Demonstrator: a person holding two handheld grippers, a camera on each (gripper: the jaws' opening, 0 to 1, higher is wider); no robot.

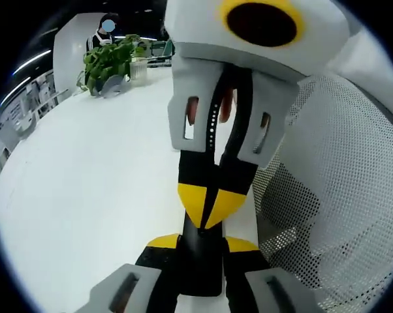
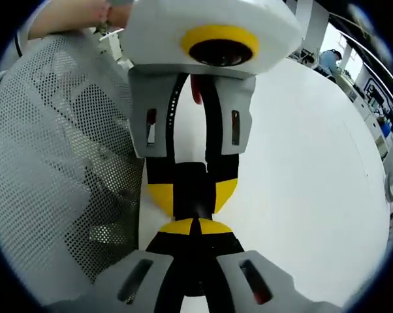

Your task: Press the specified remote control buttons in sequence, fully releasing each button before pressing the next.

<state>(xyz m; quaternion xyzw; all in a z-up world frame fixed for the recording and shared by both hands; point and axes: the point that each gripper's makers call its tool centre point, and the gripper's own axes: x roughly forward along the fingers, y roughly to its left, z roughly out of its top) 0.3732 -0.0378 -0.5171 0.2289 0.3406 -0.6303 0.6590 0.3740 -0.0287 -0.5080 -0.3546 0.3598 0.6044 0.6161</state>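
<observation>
A black remote control [image 1: 200,268] is held upright between the yellow-tipped jaws of my left gripper [image 1: 202,245], which is shut on it. My right gripper [image 1: 208,205] comes in from above with its yellow tips closed together, resting against the remote's upper end. In the right gripper view, the shut right gripper [image 2: 193,227] points at the remote [image 2: 195,186], which sits between the jaws of the left gripper [image 2: 193,193]. The remote's buttons are hidden by the grippers.
A white table [image 1: 85,182] spreads out on the left, and also shows in the right gripper view [image 2: 301,169]. A grey mesh chair back [image 1: 340,189] stands close beside the grippers [image 2: 59,163]. A potted plant [image 1: 108,62] is at the table's far end, with a person [image 1: 105,29] behind it.
</observation>
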